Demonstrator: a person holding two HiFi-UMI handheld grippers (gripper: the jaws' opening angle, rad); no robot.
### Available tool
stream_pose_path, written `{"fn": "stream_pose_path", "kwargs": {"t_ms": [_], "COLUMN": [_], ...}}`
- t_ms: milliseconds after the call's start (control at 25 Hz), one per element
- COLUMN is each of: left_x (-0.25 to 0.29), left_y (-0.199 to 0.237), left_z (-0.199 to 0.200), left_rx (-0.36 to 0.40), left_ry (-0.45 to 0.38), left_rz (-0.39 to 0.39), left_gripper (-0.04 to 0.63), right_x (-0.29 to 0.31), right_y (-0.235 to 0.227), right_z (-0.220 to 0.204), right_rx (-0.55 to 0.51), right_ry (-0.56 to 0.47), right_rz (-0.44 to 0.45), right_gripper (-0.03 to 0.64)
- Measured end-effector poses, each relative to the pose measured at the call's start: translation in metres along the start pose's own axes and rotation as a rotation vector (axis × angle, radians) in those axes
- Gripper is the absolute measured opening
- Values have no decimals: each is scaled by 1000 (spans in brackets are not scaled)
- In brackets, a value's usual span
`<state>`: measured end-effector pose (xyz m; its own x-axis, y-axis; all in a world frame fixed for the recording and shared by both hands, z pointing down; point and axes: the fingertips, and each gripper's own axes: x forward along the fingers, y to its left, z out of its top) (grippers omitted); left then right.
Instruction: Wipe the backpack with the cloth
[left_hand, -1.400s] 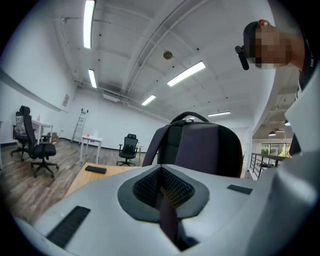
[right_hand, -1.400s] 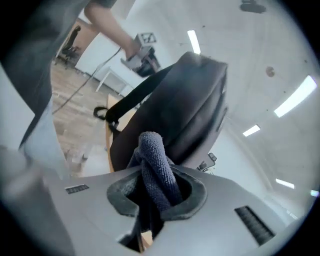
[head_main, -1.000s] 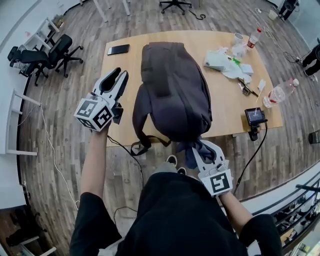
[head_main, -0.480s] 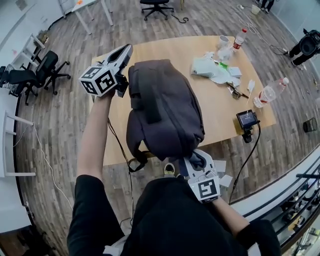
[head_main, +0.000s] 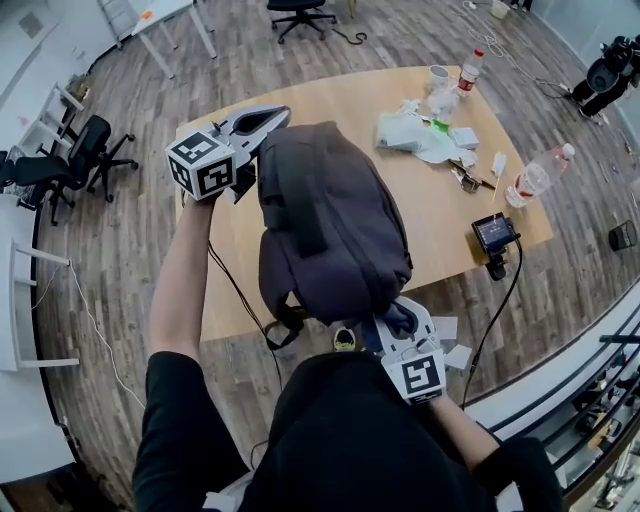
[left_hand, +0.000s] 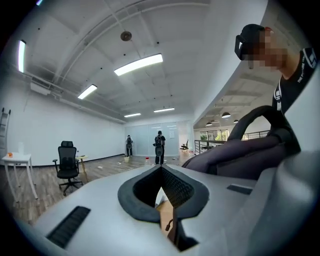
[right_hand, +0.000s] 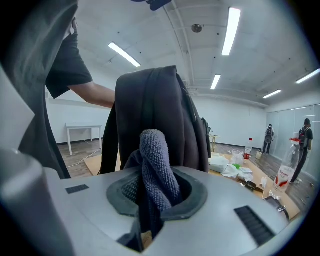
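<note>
The backpack (head_main: 335, 220) is in the middle of the head view. It lies on the table (head_main: 440, 200), and its near end sticks out over the table edge closest to you. In the right gripper view it looks tipped up tall, with its dark back facing the camera. The cloth (right_hand: 156, 167) is a dark, fuzzy roll, and your right gripper (head_main: 403, 325) is squeezing it tight between its jaws. It sits at the bottom middle of the frame, right at the near end of the backpack. I cannot tell if the cloth is touching the bag yet. Your left gripper (head_main: 272, 118) is up at the upper left, pushed against the far top corner of the backpack. Its jaws are closed together with nothing between them, so it is propping the bag, not grabbing it. I think you are at the very start of the wiping, because the cloth is ready but no rubbing shows. Next, you need to press the cloth flat on the bag and slide it along the fabric. Hold the bag steady with the left gripper so it does not slip off the edge. A water bottle (head_main: 535, 178) and some crumpled paper (head_main: 410, 130) sit on the right side of the table, well away from the bag.
</note>
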<state>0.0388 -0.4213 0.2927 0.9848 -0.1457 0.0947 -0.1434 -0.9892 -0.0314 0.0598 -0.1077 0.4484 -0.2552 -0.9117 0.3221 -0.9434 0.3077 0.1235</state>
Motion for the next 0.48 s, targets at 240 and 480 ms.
{"fn": "stream_pose_path", "kwargs": {"t_ms": [240, 480], "left_x": [-9, -55], "left_y": [-23, -55], "left_z": [1, 0], "left_rx": [72, 104], "left_ry": [3, -37], "left_rz": [-72, -54], "left_gripper": [14, 14], "right_x": [-9, 1], "right_y": [-35, -107], "right_z": [-8, -14], "right_rx": [-13, -41], "right_ry": [15, 42], "right_rz": [-66, -182], "right_gripper": [64, 64]}}
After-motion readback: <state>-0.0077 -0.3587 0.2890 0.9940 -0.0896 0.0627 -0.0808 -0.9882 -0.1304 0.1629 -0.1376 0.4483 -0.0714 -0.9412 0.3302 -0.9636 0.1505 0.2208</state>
